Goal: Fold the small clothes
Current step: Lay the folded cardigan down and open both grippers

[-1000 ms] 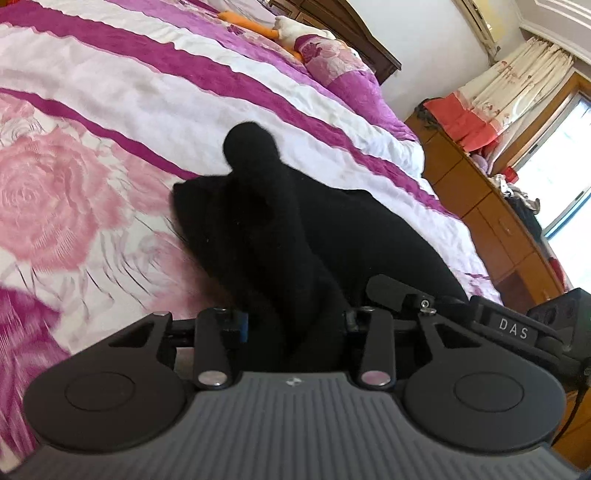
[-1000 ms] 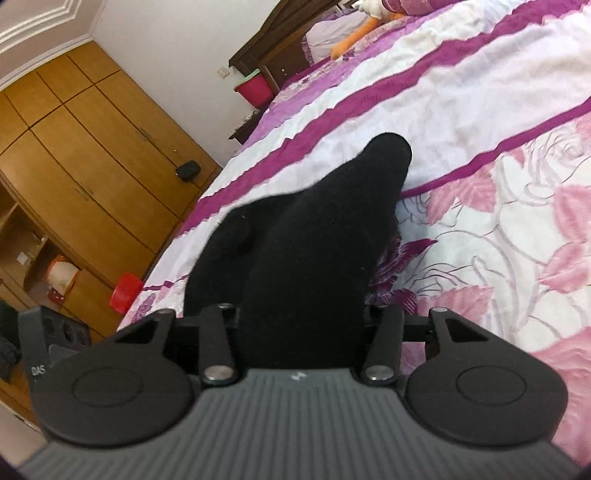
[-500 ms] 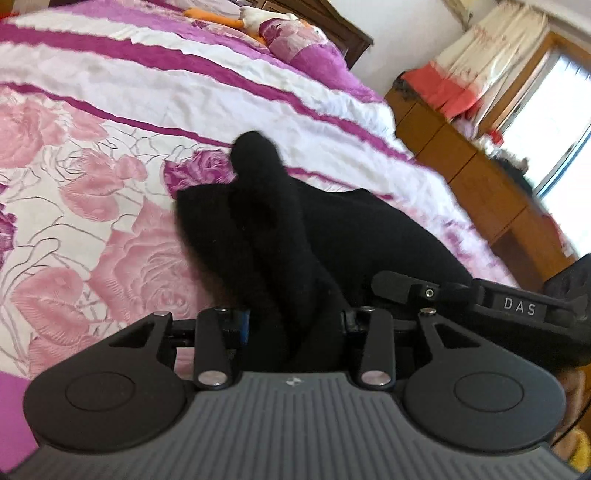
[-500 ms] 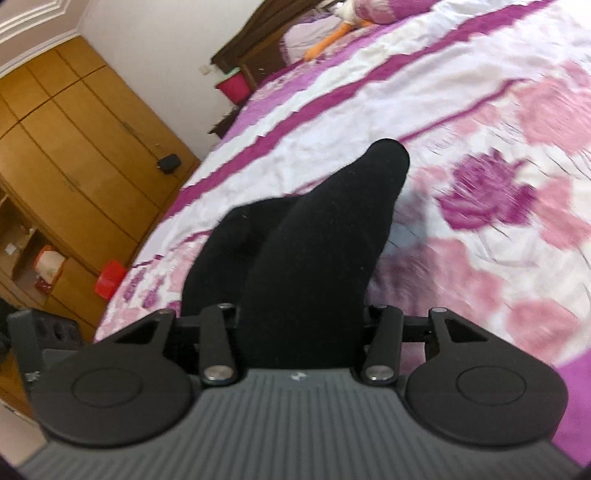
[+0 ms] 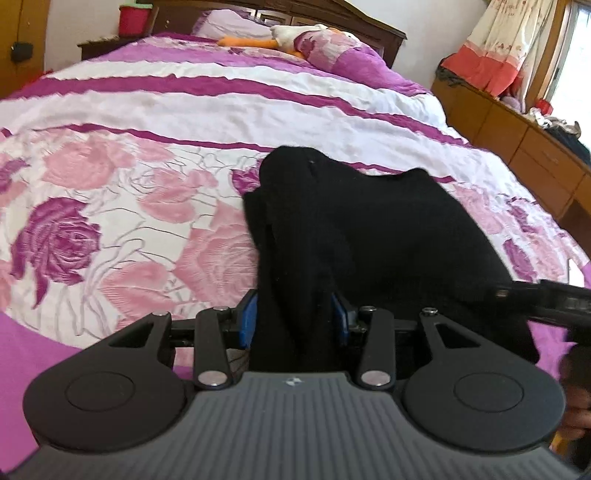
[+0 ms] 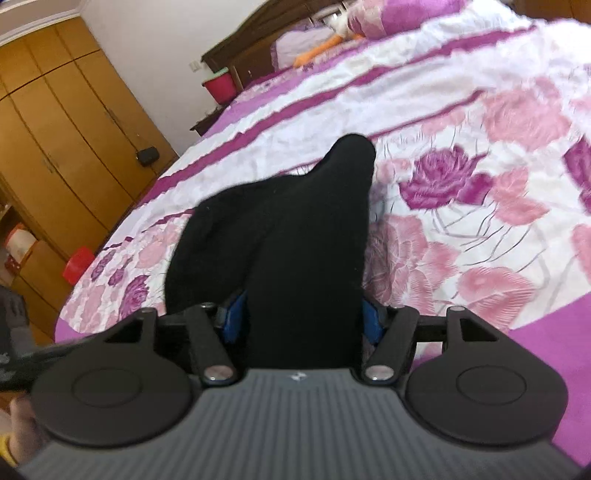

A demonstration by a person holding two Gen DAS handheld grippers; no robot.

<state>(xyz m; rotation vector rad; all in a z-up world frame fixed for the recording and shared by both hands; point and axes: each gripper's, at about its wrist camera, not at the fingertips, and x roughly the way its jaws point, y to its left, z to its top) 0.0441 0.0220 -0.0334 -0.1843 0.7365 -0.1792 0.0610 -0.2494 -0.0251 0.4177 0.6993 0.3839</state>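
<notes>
A small black knit garment (image 5: 369, 236) hangs bunched over the flowered bed, its near edge pinched at left and right, folds rising far.

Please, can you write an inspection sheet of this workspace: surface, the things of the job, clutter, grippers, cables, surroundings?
Surface: bed with a pink and purple rose cover, wrinkled.
Job's things: one black garment, bunched, held at two ends; whether it touches the cover cannot be told.
Clutter: stuffed toy and pillow near the headboard.
Grippers: left gripper shut on the garment; right gripper shut on the garment.
Cables: nothing seen.
Surroundings: wooden wardrobe, red bucket, low wooden cabinet, curtain by the window.
</notes>
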